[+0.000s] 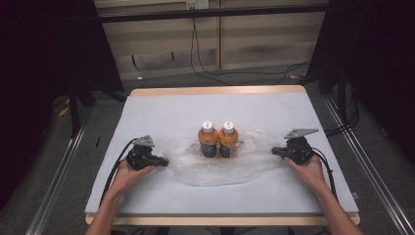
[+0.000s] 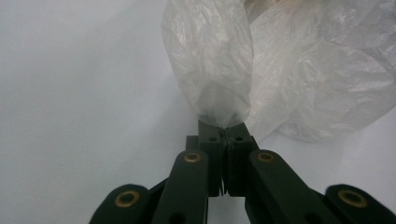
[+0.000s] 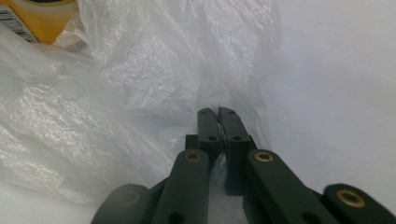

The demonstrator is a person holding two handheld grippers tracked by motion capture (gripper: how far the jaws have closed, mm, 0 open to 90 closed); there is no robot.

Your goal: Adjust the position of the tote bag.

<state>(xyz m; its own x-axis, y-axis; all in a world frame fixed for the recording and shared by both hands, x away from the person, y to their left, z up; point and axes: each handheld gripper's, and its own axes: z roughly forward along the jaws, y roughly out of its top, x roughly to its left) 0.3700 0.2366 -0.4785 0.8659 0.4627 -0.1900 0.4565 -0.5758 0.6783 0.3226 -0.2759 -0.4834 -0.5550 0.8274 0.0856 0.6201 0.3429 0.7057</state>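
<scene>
Two orange bottles [image 1: 218, 139] stand upright, touching, at the middle of the clear plastic bag [image 1: 220, 166] spread on the desk [image 1: 161, 107]. Left gripper [image 1: 165, 162]: jaws pinching the bag's left edge. Right gripper [image 1: 275, 151]: jaws pinching its right edge.

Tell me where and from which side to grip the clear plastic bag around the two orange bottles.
Grip the plastic bag by its loose side flaps, coming in low from the left and right edges. The film bunches into thin folds there, clear of the two upright bottles in the middle. The left gripper and right gripper are each shut on such a fold.
</scene>
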